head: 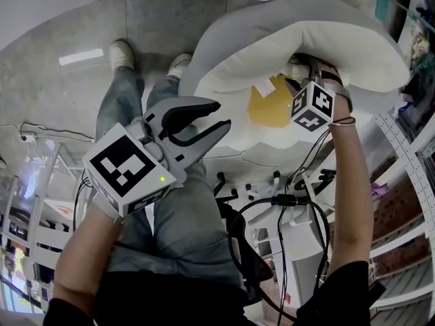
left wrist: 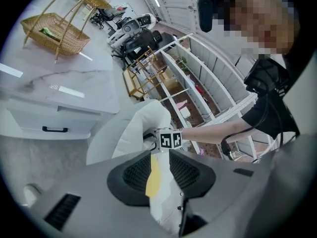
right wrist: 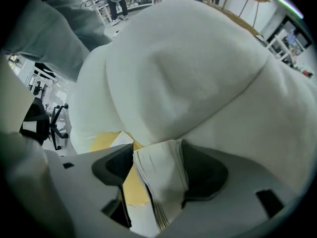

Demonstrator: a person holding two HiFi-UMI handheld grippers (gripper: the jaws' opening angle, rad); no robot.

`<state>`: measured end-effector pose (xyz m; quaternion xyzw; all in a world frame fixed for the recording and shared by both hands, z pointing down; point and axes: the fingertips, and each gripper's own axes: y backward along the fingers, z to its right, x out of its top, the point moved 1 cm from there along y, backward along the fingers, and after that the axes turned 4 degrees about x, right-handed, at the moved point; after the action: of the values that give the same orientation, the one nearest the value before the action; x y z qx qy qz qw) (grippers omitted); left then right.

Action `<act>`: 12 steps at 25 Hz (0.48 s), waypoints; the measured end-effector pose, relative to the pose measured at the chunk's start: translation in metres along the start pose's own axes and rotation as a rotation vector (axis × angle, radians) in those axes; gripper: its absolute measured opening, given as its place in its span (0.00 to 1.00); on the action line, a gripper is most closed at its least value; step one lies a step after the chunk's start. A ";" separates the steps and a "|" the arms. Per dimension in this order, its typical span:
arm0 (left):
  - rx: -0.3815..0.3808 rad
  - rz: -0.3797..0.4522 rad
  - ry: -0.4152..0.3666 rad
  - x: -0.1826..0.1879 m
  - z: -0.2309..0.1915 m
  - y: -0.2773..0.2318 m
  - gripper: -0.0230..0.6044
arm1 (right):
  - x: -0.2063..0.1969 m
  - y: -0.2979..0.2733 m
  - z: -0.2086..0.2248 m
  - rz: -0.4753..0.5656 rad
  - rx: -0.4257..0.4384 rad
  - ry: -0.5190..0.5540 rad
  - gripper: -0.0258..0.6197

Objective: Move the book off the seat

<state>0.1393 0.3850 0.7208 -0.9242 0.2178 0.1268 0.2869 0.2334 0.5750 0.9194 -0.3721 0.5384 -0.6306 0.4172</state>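
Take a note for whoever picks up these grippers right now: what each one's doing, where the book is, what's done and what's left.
Left gripper: open and empty, held in the air over the person's legs, clear of the seat.
Right gripper: jaws closed on the page edge of the book, right up against the cushion.
Book: yellow cover, appears to lie on the white seat, its far end at the foot of the cushion.
Done: the book is gripped.
Left: lift it clear of the seat and set it down somewhere else.
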 end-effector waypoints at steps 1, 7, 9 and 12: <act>0.001 0.001 0.001 0.000 0.000 0.000 0.19 | 0.000 0.001 0.001 0.007 0.008 -0.009 0.54; 0.003 -0.012 -0.029 0.001 0.002 0.002 0.19 | -0.007 0.007 0.013 0.058 0.021 -0.056 0.54; 0.001 -0.013 -0.023 0.001 0.001 0.003 0.19 | -0.010 0.005 0.013 0.036 0.022 -0.007 0.54; 0.009 -0.007 -0.009 0.001 -0.002 0.002 0.19 | -0.011 0.004 0.008 -0.001 0.060 0.070 0.54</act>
<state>0.1398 0.3820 0.7211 -0.9232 0.2138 0.1288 0.2923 0.2452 0.5824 0.9167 -0.3374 0.5335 -0.6593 0.4084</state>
